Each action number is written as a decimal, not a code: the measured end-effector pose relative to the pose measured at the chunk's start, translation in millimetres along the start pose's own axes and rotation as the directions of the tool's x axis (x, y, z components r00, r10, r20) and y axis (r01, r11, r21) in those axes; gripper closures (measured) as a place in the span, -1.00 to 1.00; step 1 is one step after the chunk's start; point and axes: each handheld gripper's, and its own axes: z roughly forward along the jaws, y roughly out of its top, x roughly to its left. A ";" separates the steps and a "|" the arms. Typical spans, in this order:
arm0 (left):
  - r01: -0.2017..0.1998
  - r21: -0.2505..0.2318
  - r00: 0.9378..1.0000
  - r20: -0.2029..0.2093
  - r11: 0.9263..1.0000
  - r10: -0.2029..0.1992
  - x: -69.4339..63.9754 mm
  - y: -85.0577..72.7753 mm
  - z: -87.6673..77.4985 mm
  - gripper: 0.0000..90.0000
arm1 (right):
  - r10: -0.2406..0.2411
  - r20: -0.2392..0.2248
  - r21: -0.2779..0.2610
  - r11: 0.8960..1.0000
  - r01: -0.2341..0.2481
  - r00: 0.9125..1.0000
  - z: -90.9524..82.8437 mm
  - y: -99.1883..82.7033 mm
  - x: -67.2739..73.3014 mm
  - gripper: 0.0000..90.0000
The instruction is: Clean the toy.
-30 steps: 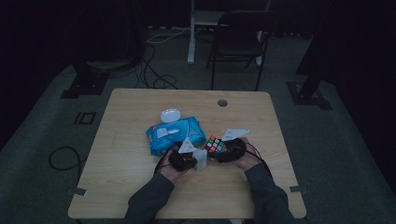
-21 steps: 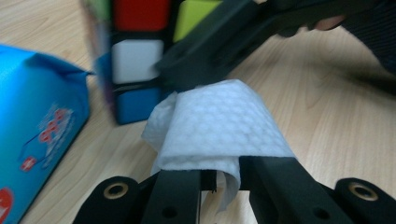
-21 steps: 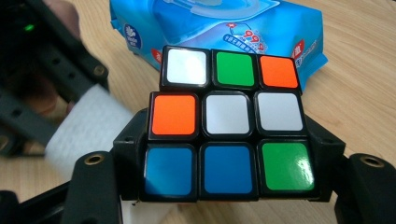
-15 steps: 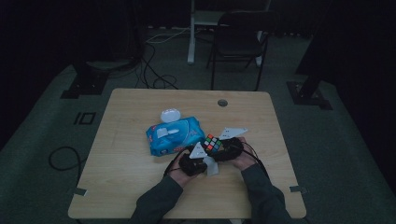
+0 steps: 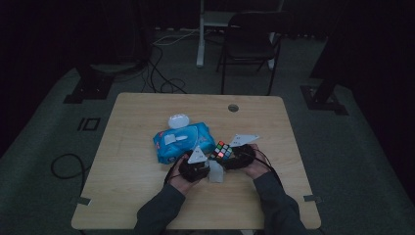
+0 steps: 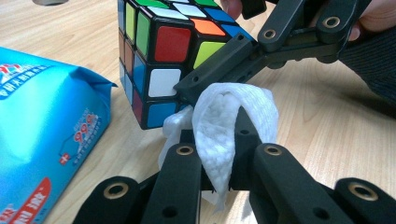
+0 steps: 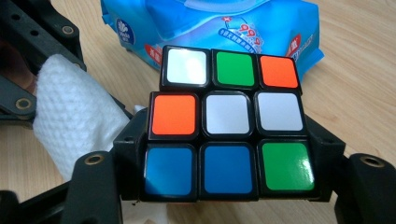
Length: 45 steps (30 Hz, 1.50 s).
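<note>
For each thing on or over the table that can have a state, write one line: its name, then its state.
Puzzle cube: scrambled, clamped in the right tool.
White wipe: folded, pinched in the left tool, beside the cube.
Wipes pack: lying flat on the table, its top flap closed as far as shows.
Left tool: shut on the wipe.
Right tool: shut on the cube.

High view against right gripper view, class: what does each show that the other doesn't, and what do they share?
High view alone: the whole table, a chair, both forearms. Right gripper view alone: the colours of one full cube face, white, green and orange along its top row. Shared: the puzzle cube clamped in the right gripper, the white wipe, the blue wipes pack.
</note>
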 end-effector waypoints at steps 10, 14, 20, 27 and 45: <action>0.007 -0.007 1.000 -0.018 1.000 -0.007 4.8 -0.8 -6.3 0.90 | -0.011 0.020 0.015 1.000 0.011 1.000 -1.5 -1.0 -0.7 -0.23; 0.025 -0.037 0.999 -0.033 0.999 -0.027 11.4 3.6 -14.7 0.90 | -0.018 0.035 0.048 0.999 0.017 0.999 1.2 -3.7 -0.8 -0.23; 0.012 -0.031 1.000 -0.027 0.999 -0.013 9.8 8.5 -11.7 0.90 | -0.032 0.028 0.063 0.998 0.030 0.999 8.2 -3.9 5.0 -0.23; 0.006 -0.028 1.000 -0.006 1.000 -0.006 6.1 11.4 -7.3 0.90 | -0.051 0.035 0.086 0.995 0.048 0.998 10.4 -5.0 7.5 -0.23; 0.028 -0.085 0.999 -0.042 0.996 -0.031 18.2 23.8 -21.0 0.90 | -0.091 0.038 0.102 0.991 0.087 0.995 9.6 -4.4 13.2 -0.23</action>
